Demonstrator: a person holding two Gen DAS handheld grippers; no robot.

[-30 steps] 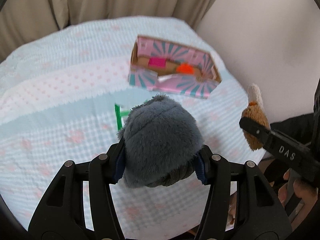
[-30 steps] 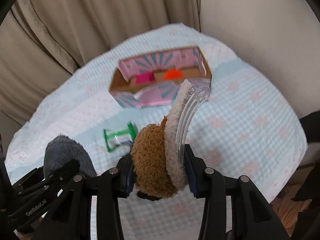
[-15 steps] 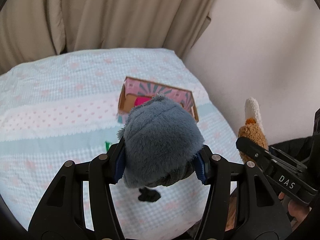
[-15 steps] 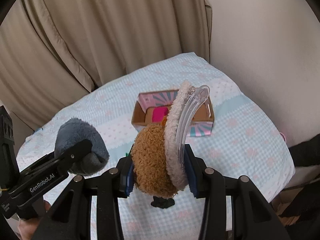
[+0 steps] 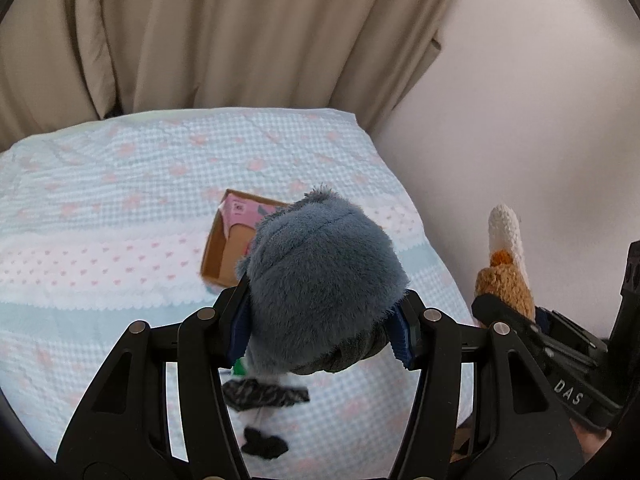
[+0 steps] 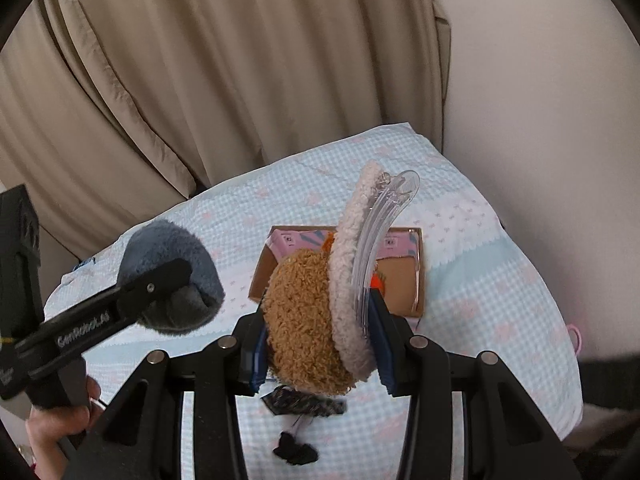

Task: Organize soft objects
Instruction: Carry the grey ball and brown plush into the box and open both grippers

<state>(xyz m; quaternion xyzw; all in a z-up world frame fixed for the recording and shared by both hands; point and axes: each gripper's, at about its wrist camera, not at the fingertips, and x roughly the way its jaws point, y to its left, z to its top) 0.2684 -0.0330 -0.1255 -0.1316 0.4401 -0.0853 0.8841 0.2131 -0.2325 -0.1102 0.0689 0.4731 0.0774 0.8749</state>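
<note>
My left gripper [image 5: 320,330] is shut on a fluffy grey-blue plush toy [image 5: 324,280], held high above the bed. A dark skirt and small black shoes [image 5: 264,446] dangle below it. My right gripper [image 6: 316,354] is shut on a brown-and-cream fuzzy plush [image 6: 308,320] with a clear plastic hair-clip piece [image 6: 380,232] along its right side. Each gripper shows in the other's view: the left gripper [image 6: 160,280] with the grey-blue plush toy [image 6: 168,252], and the brown-and-cream fuzzy plush [image 5: 506,276] at the right. A pink striped cardboard box [image 5: 228,252] lies open on the bed below, partly hidden.
The bed has a light blue and pink checked cover [image 5: 120,200]. Beige curtains [image 5: 200,32] hang behind it and a white wall [image 5: 540,100] stands on the right. A hand [image 6: 60,424] holds the left gripper's handle. A pink loop [image 6: 574,338] lies at the bed's right edge.
Both grippers have risen and drawn back from the bed with their plush toys still held. The box now looks smaller and lower in both views, and more curtain shows.
</note>
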